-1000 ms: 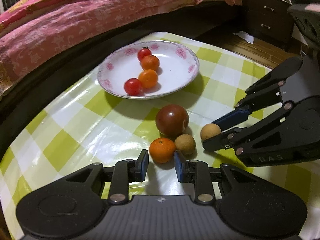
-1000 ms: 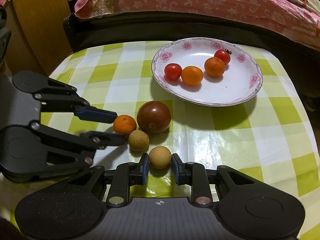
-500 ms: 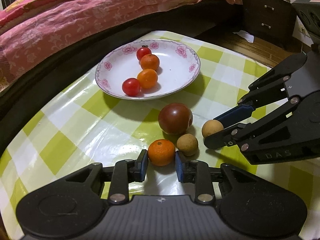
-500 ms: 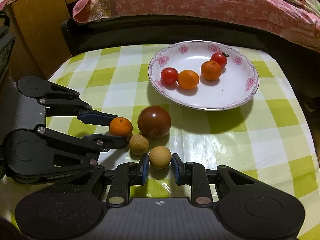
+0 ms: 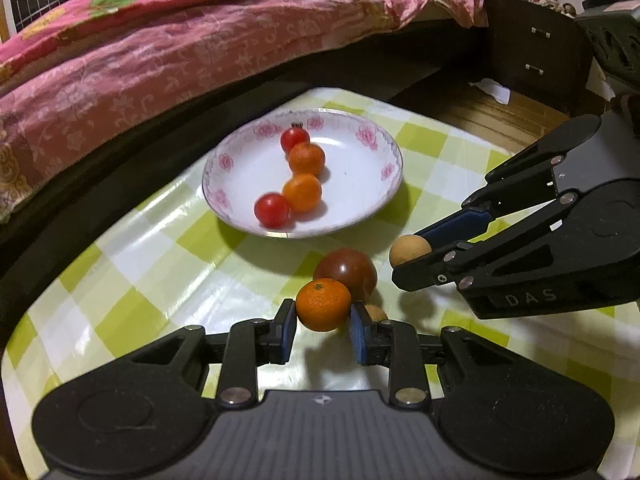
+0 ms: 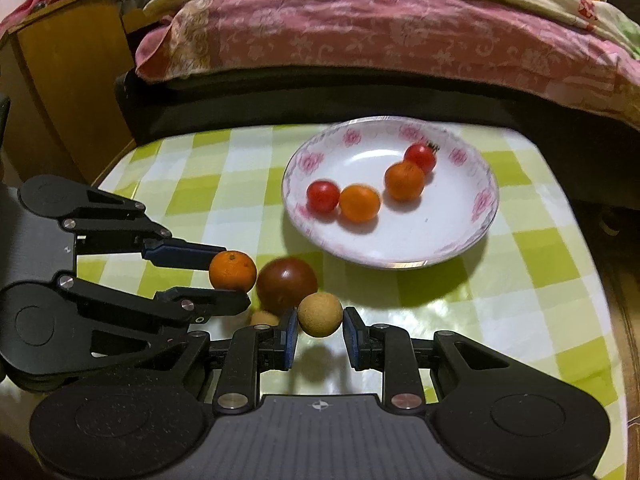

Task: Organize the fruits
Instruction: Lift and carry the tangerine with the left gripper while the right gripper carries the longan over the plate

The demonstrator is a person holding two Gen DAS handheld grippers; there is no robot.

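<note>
My left gripper [image 5: 323, 322] is shut on a small orange mandarin [image 5: 323, 304] and holds it above the checked tablecloth. My right gripper [image 6: 320, 326] is shut on a tan longan [image 6: 320, 314], also lifted. From the left wrist view the right gripper [image 5: 412, 258] shows with the longan [image 5: 409, 249] at its tip. A dark red tomato [image 5: 346, 272] and a second longan [image 6: 264, 317] lie on the cloth just beyond both grippers. The white floral plate [image 5: 360, 216] behind holds two cherry tomatoes [image 5: 272, 210] and two small oranges [image 5: 302, 192].
The table carries a green and white checked cloth [image 6: 224, 184]. A bed with a pink quilt [image 5: 140, 64] runs close along the far edge. A dark cabinet [image 5: 536, 52] stands at the right, a wooden one [image 6: 68, 64] at the left.
Both grippers have risen off the cloth, the left with the mandarin and the right with the longan. The tomato and the other longan stayed on the table.
</note>
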